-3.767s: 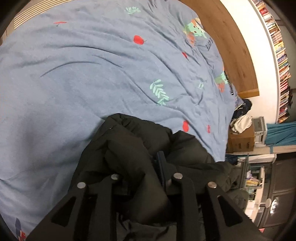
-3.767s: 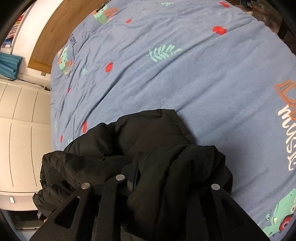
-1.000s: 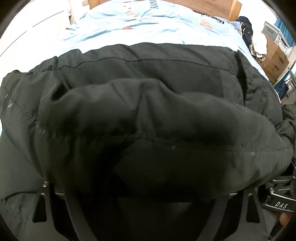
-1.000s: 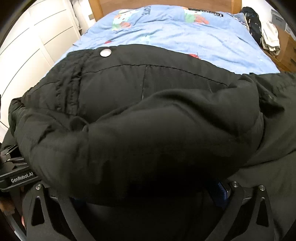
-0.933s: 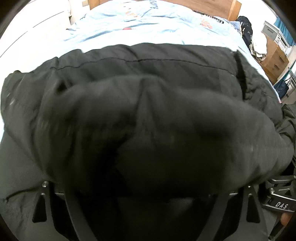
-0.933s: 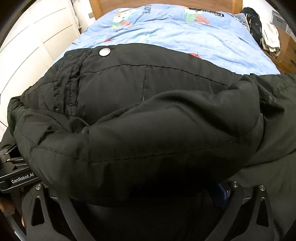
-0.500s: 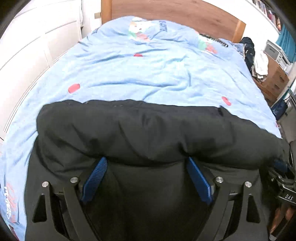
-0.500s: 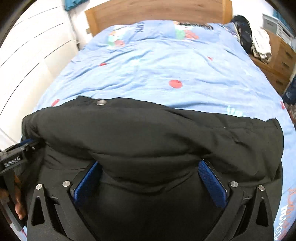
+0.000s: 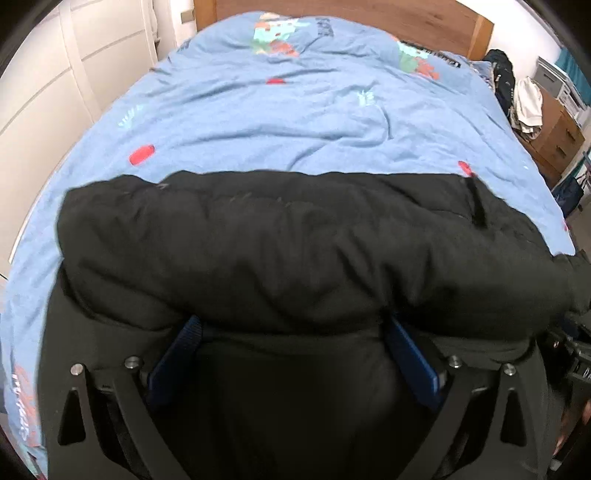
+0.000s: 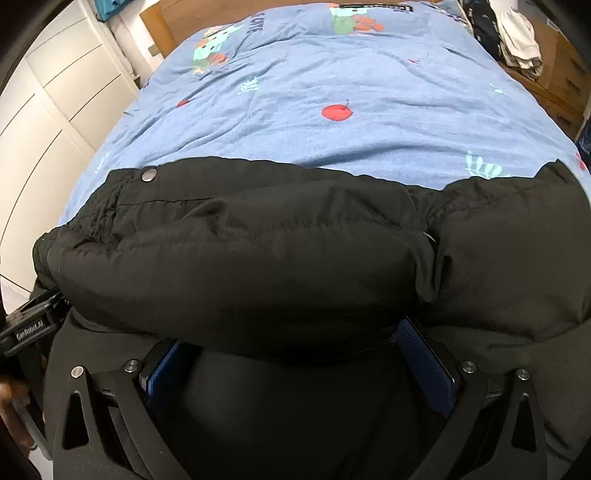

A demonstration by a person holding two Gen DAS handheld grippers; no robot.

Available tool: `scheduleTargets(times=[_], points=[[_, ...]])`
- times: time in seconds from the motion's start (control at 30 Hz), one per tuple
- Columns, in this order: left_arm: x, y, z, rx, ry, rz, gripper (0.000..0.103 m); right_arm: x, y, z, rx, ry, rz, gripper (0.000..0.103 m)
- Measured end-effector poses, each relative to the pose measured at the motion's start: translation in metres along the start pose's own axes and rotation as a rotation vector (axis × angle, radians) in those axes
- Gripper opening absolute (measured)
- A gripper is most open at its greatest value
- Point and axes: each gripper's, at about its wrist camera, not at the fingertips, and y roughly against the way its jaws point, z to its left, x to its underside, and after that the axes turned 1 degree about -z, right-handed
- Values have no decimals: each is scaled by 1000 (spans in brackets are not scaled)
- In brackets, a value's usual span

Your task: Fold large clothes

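A large black padded jacket [image 9: 295,243] lies across the near end of a blue printed bedspread [image 9: 295,110]. It bulges over both grippers and hides their fingertips. My left gripper [image 9: 295,332] has its blue pads [image 9: 177,354] spread wide apart with jacket fabric lying between and over them. My right gripper [image 10: 295,339] stands the same way, blue pads [image 10: 424,362] wide apart under the jacket [image 10: 295,258]. A metal snap button [image 10: 149,174] shows on the jacket's upper left edge. The left gripper's body [image 10: 29,325] shows at the left of the right wrist view.
A wooden headboard [image 9: 369,14] is at the far end of the bed. White wardrobe doors [image 9: 55,92] run along the left. A wooden dresser [image 9: 554,136] with piled clothes [image 9: 524,103] stands at the right.
The jacket has dropped from in front of the cameras onto the bed. Both grippers, shut on the jacket earlier, now have their pads spread wide.
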Motion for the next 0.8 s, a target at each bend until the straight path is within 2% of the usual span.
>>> scheduleTargets(times=[0.07,0.13,0.33,0.5,0.8], points=[[5,15,1,-2,-23,-24,99,4,15,3,17,11,-10,102],[16,39,5,-8,-39,-81,99,14,36,7,24,29,-35,102],[48,79,29,-6,-16,-148,99,47,79,15,40,68,-76,102],[69,63,46,-16,5,-100,100,67,78,13,61,68,-61,102],[90,50,53,-9,21,-111,100,84,56,10,70,60,-78,102]])
